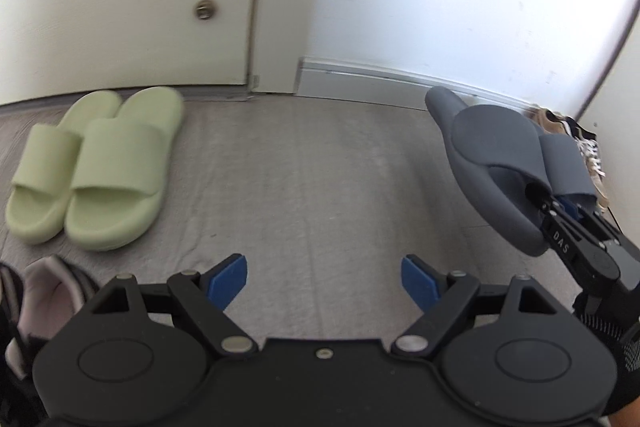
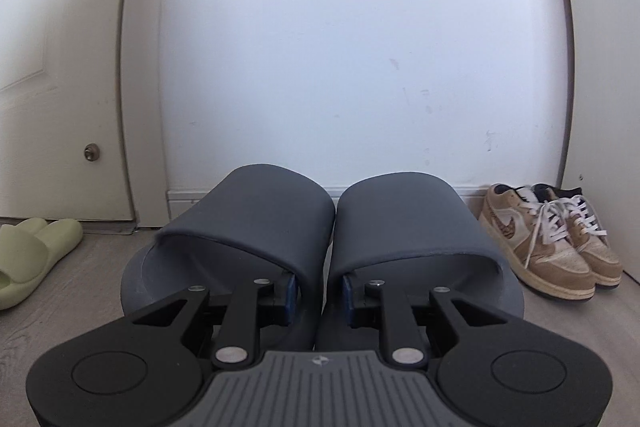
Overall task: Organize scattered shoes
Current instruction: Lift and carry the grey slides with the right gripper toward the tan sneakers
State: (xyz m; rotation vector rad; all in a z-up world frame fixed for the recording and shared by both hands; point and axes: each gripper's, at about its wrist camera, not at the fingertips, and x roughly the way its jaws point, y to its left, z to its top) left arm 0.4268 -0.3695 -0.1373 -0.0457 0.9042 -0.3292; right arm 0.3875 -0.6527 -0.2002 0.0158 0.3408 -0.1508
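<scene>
Our right gripper has its fingers pressed together on the pair of dark grey slides, one finger inside each slide, so the two inner walls are pinched between the blue pads. In the left wrist view the grey slides hang in the air off to the right of our left fingers, tilted on edge above the floor, with the right gripper gripping them from below.

Our left gripper is spread wide, its blue fingers well apart and holding nothing, only bare grey floor between them.

Ahead and to the left of the left fingers a pair of pale green slides lies side by side, touching, toes toward us, near the door. At the near left edge, beside the left gripper, part of a pink-lined shoe shows; we cannot tell more of it.

To the right of the right fingers, a pair of tan and white sneakers stands against the white wall, close by the corner.
</scene>
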